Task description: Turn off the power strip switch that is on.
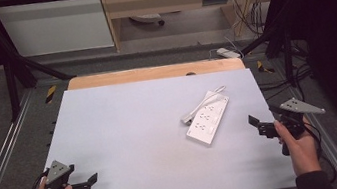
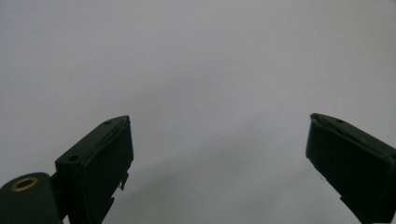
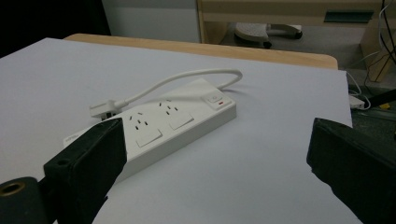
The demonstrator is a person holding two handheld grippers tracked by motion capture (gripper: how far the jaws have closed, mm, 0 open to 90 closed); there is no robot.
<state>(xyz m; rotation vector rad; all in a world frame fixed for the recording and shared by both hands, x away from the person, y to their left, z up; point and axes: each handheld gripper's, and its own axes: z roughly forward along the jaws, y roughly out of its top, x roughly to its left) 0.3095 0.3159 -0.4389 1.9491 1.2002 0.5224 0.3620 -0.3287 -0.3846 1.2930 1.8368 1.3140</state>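
The white plastic power strip (image 1: 208,117) with its cord lies untouched near the table's (image 1: 126,131) right edge; both hand-held grippers, left (image 1: 84,182) and right (image 1: 260,123), are held open, nothing grasped yet.

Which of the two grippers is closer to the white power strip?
The right gripper. It sits just beside the power strip at the table's right edge, while the left gripper is far off at the near left corner.

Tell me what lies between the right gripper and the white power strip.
Nothing: in the high view, only bare table separates the right gripper from the power strip. The right gripper view shows the same bare stretch.
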